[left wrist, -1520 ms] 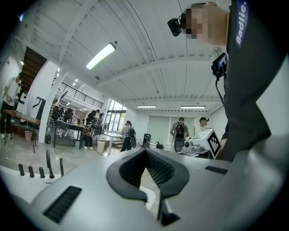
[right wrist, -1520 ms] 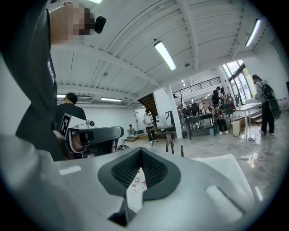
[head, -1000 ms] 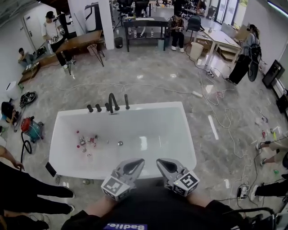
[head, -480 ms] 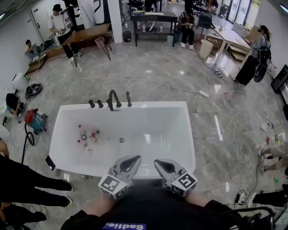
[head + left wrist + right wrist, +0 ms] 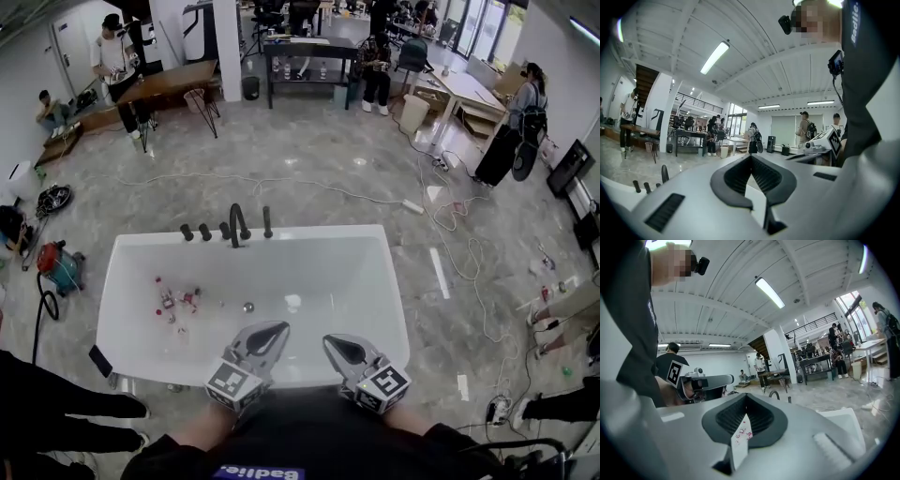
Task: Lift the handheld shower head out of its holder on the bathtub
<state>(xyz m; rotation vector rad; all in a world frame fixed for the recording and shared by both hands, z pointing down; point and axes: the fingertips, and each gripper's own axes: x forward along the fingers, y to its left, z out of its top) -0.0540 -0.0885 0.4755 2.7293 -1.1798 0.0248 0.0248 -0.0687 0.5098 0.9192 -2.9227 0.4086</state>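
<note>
The white bathtub (image 5: 394, 309) lies right below me. On its far rim stand black fittings: a curved spout (image 5: 239, 223), small knobs (image 5: 187, 232), and a slim upright handheld shower head (image 5: 267, 221) in its holder just right of the spout. The shower head (image 5: 789, 399) also shows small and far off in the right gripper view. My left gripper (image 5: 281, 328) and right gripper (image 5: 328, 339) hover side by side over the near rim, both shut and holding nothing. Each gripper view shows its own closed jaws, left gripper (image 5: 751, 157) and right gripper (image 5: 745, 397).
Small pink and red toys (image 5: 176, 300) lie in the tub's left part, near a drain (image 5: 248, 307). A red vacuum (image 5: 58, 267) and a dark phone-like thing (image 5: 100, 361) sit at the tub's left. Cables (image 5: 450, 225) trail over the floor to the right. People stand around the room.
Both grippers have moved a little forward over the tub's near rim, still shut. The head view has shifted slightly.
</note>
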